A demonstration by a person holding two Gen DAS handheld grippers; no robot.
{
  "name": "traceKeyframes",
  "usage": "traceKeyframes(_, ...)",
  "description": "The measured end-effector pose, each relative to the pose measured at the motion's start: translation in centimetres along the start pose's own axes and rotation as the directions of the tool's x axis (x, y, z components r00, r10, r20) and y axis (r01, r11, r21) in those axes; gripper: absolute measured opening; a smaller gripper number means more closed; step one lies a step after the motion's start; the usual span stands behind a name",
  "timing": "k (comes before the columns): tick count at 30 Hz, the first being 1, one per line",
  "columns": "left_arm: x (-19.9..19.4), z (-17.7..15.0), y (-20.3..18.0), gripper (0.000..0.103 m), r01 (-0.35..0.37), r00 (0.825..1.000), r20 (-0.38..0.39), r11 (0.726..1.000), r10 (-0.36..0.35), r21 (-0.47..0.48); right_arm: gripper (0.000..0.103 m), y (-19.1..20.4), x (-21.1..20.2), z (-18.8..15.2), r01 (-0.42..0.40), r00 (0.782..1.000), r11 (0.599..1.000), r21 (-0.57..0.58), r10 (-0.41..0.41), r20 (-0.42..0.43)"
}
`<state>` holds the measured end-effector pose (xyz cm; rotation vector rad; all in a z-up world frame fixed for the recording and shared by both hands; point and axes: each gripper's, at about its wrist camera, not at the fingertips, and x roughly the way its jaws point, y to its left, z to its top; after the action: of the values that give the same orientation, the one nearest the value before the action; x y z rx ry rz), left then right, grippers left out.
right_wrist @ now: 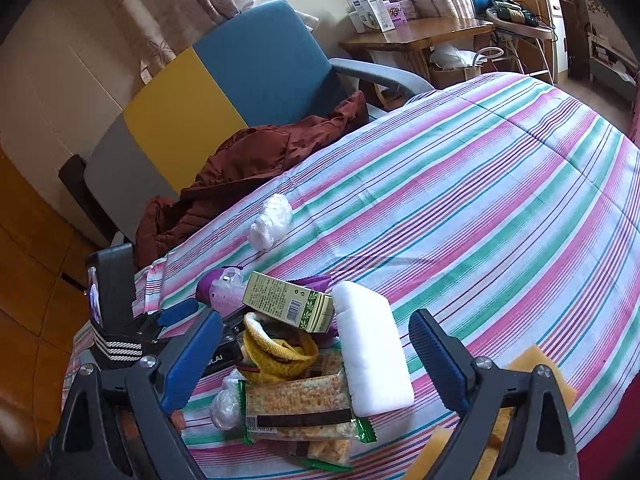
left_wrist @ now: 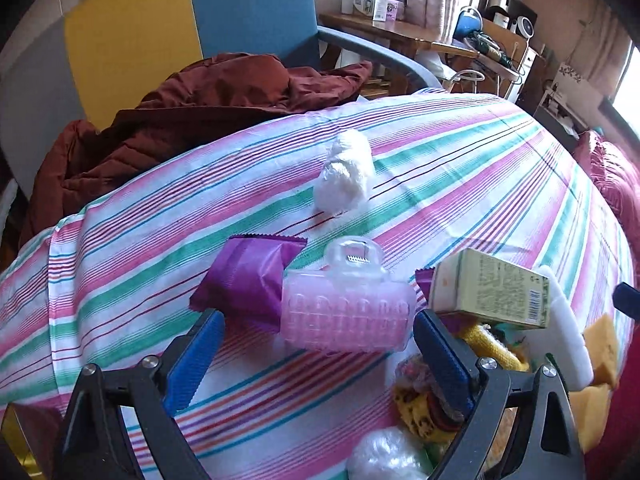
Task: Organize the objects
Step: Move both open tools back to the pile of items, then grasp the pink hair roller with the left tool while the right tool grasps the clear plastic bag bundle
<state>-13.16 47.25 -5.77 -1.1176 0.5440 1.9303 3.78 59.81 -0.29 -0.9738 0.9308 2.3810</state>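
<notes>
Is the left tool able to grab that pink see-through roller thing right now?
Probably yes: the left tool is open, and the pink roller lies on the striped sheet just ahead, nothing between them.

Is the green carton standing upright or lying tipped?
Tipped. The green carton lies on its long side, propped on the yellow knit item, one end raised, barcode face showing.
</notes>
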Motion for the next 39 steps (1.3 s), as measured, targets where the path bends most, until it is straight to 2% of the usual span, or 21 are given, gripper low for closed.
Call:
traceKeyframes(2, 0.3, 0.1, 0.3, 0.076, 0.043, 0.999, -0.005, 0.999, -0.043, -0.02, 0.096, 0.0, 0.1, 0.0, 0.005, 1.0, 1.0, -0.001, -0.005, -0.003)
traceKeyframes(4, 0.4, 0.0, 0.6, 0.067, 0.09, 0.996, -0.015, 0.995, -0.09, -0.044, 0.095, 0.0, 0.2, -0.1, 0.009, 1.0, 1.0, -0.001, -0.009, -0.008)
traceKeyframes(6, -0.3, -0.5, 1.0, 0.067, 0.071, 0.997, -0.001, 0.996, -0.071, -0.058, 0.094, -0.1, 0.2, -0.1, 0.014, 1.0, 1.0, 0.0, -0.014, -0.009)
traceKeyframes(9, -1.3, -2.2, 2.5, 0.067, 0.105, 0.994, -0.003, 0.984, -0.107, -0.145, 0.09, -0.2, 0.2, 0.0, 0.022, 1.0, 1.0, 0.002, -0.022, -0.005)
traceKeyframes(15, -3.9, -6.1, 4.2, 0.067, 0.07, 0.997, 0.006, 0.968, -0.071, -0.243, 0.088, 0.1, 0.5, -0.1, 0.031, 0.999, 0.999, -0.017, -0.032, -0.012)
traceKeyframes(20, -6.4, -8.4, 4.7, 0.067, 0.066, 0.998, 0.041, 0.96, -0.057, -0.271, 0.084, 2.2, 1.4, -0.8, -0.038, 0.998, 0.992, -0.121, 0.031, -0.061)
traceKeyframes(23, -8.5, -8.8, 5.1, 0.064, 0.066, 0.995, 0.086, 0.957, -0.043, -0.283, 0.077, 4.6, 2.2, -1.8, -0.068, 0.994, 0.968, -0.242, 0.045, -0.102)
traceKeyframes(25, -9.8, -9.2, 5.5, 0.063, 0.069, 0.993, 0.111, 0.954, -0.037, -0.293, 0.069, 6.3, 2.7, -2.9, -0.088, 0.99, 0.939, -0.332, 0.044, -0.135)
traceKeyframes(28, -10.4, -9.7, 5.7, 0.063, 0.037, 0.995, 0.101, 0.964, -0.01, -0.262, 0.059, 8.4, 3.8, -4.8, -0.084, 0.984, 0.885, -0.459, 0.001, -0.178)
traceKeyframes(29, -10.4, -10.0, 5.8, 0.063, 0.044, 0.996, 0.088, 0.965, -0.022, -0.26, 0.057, 8.8, 4.2, -5.5, -0.085, 0.981, 0.869, -0.488, -0.013, -0.193)
traceKeyframes(31, -10.2, -10.5, 5.6, 0.063, 0.06, 0.996, 0.077, 0.966, -0.042, -0.253, 0.057, 9.3, 4.7, -6.3, -0.076, 0.978, 0.846, -0.528, -0.04, -0.204)
traceKeyframes(34, -9.8, -10.9, 5.0, 0.064, 0.057, 0.997, 0.065, 0.976, -0.044, -0.212, 0.057, 9.6, 5.0, -7.0, -0.088, 0.973, 0.824, -0.56, -0.05, -0.226)
traceKeyframes(39, -8.4, -11.2, 4.4, 0.067, 0.041, 0.999, 0.019, 0.982, -0.038, -0.186, 0.057, 10.2, 5.7, -8.1, -0.057, 0.968, 0.782, -0.621, -0.108, -0.225)
